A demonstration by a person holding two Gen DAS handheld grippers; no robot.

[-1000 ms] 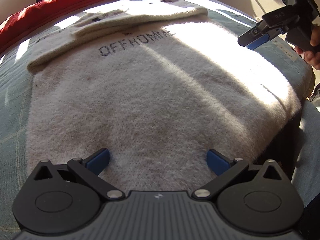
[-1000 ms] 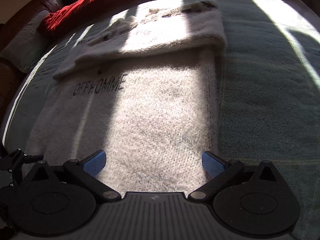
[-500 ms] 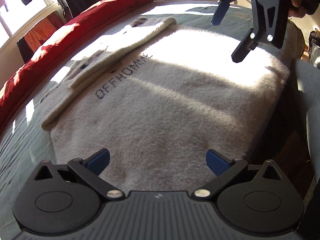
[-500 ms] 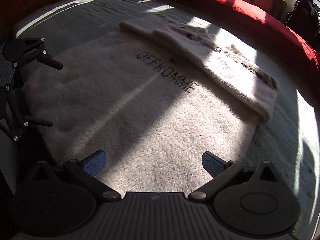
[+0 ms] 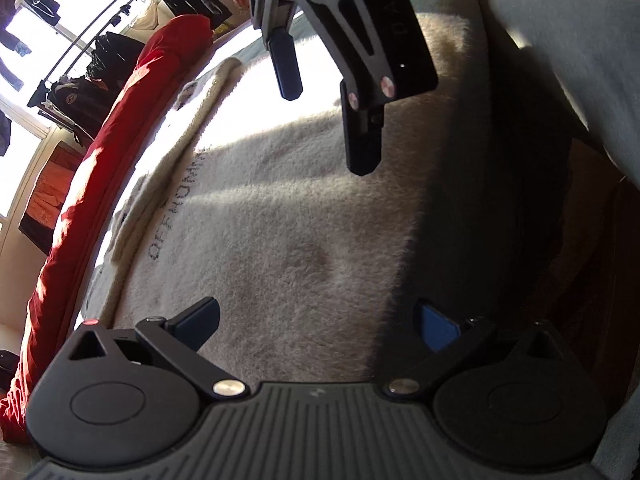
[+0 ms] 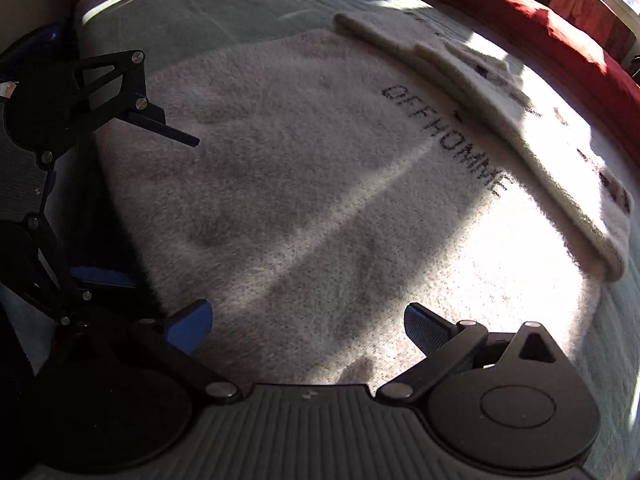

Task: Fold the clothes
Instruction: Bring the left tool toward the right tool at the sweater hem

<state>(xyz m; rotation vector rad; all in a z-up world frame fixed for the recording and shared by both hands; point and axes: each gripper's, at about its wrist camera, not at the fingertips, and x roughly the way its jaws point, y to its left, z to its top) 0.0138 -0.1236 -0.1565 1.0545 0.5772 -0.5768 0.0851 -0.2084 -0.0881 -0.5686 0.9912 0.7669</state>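
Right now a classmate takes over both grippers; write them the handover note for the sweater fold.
Left gripper: open, empty, low over the sweater's near edge.
Right gripper: open, empty, over the same edge further along.
Sweater: fuzzy cream knit lying flat on the green bedspread, lettering up.
Done: sleeve already folded across the top.
Left: probably grip the near edge with both grippers and fold it toward the lettering.

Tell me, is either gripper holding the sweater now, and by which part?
Neither. The left gripper and right gripper are open above the sweater, gripping nothing.
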